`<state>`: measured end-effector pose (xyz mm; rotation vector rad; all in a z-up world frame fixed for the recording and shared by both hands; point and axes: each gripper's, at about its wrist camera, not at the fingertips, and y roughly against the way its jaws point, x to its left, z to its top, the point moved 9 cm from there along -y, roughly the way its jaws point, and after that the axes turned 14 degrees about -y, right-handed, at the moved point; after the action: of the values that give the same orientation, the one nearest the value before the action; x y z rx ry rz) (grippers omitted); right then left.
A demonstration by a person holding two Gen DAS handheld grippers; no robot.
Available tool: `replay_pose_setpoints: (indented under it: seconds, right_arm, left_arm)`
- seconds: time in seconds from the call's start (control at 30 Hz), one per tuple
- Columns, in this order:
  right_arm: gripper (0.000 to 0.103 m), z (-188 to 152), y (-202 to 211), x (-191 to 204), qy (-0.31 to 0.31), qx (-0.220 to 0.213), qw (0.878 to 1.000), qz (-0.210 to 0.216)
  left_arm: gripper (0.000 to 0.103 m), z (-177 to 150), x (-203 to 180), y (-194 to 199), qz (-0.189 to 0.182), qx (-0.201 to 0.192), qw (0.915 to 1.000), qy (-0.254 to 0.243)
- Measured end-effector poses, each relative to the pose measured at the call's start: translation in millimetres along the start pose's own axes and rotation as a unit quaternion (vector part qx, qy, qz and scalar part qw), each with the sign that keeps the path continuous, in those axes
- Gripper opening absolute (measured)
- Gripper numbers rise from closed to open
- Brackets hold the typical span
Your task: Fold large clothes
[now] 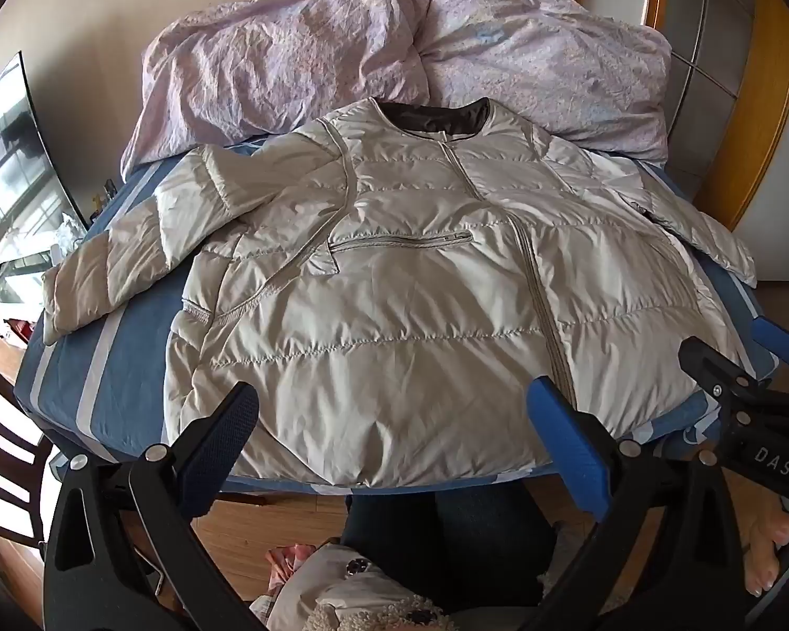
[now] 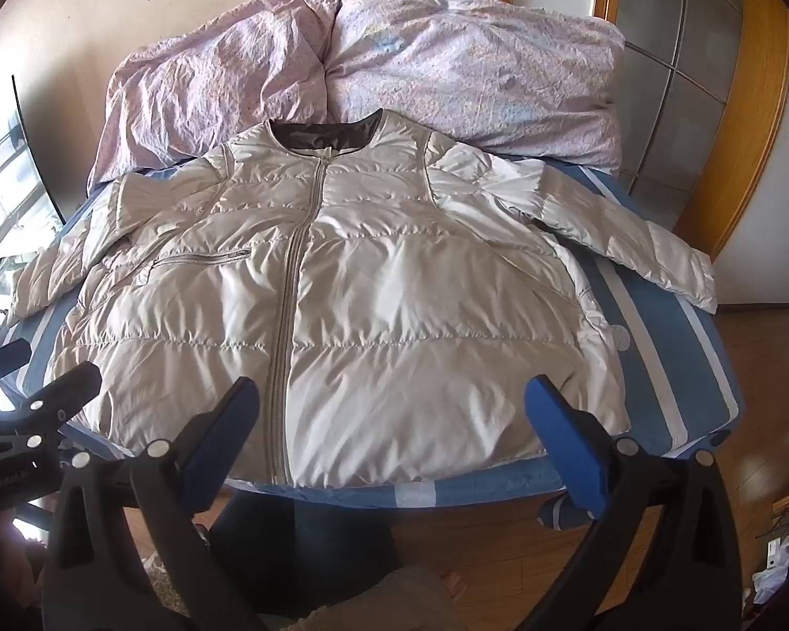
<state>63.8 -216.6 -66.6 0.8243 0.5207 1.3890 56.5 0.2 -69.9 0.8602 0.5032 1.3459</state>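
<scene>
Left gripper point(image 1: 394, 410) and right gripper point(image 2: 394, 405): both hovering level over the jacket point(image 1: 405, 305) hem, jaws gaping wide, gripping nothing.

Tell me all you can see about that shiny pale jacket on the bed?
The jacket is a pale silvery-beige puffer of glossy, quilted fabric with horizontal stitch lines. It lies flat, front up, on the blue striped sheet, zipped shut, its dark-lined collarless neck toward the pink duvet. Both sleeves spread sideways; one reaches the mattress edge. A zipped pocket sits slanted on one chest side. The hem lies at the near edge of the bed. Neither open tool, left or right, holds it.
</scene>
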Motion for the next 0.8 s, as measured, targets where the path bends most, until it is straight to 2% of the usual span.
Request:
replay_pose_setpoints:
  seconds: [0.8]
  right_arm:
    - [0.101, 1.0, 1.3, -1.5, 0.000, -0.001, 1.000, 0.001]
  left_arm:
    - [0.102, 0.1, -0.1, 0.0, -0.001, 0.000, 1.0000, 0.001]
